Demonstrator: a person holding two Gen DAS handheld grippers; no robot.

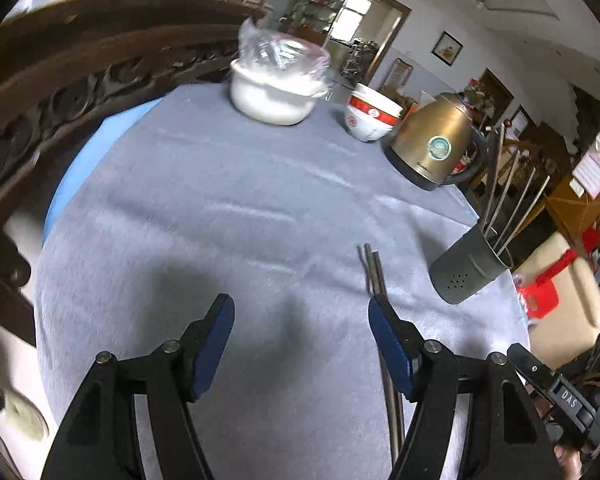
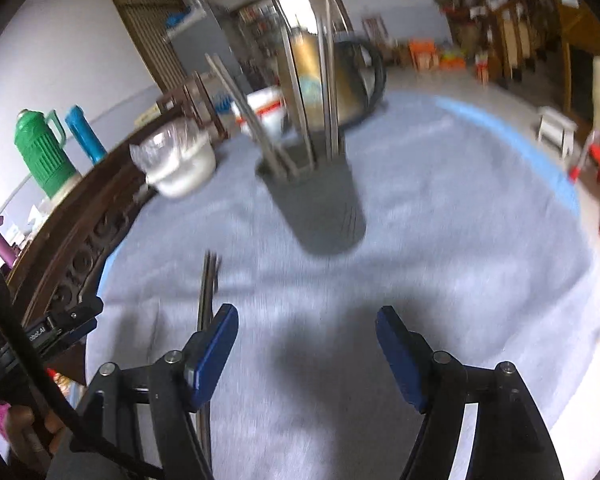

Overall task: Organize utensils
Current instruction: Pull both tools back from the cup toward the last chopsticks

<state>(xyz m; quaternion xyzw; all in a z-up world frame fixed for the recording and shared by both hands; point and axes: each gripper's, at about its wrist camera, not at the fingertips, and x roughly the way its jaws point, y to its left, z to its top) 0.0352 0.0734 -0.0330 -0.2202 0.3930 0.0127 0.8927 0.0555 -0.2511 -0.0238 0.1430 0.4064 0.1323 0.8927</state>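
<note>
A pair of metal chopsticks (image 1: 373, 270) lies on the grey tablecloth, running under my left gripper's right finger. My left gripper (image 1: 301, 316) is open and empty, above the cloth. A dark grey utensil holder (image 1: 466, 270) with several metal chopsticks (image 1: 512, 200) standing in it is to the right of the pair. In the right wrist view the holder (image 2: 320, 208) stands ahead, and the lying chopsticks (image 2: 208, 284) pass beside the left finger. My right gripper (image 2: 307, 326) is open and empty.
A white pot under plastic wrap (image 1: 278, 88), stacked red and white bowls (image 1: 370, 116) and a gold kettle (image 1: 436, 140) stand at the far side of the round table (image 1: 204, 208). A carved wooden chair back (image 1: 80, 64) is on the left.
</note>
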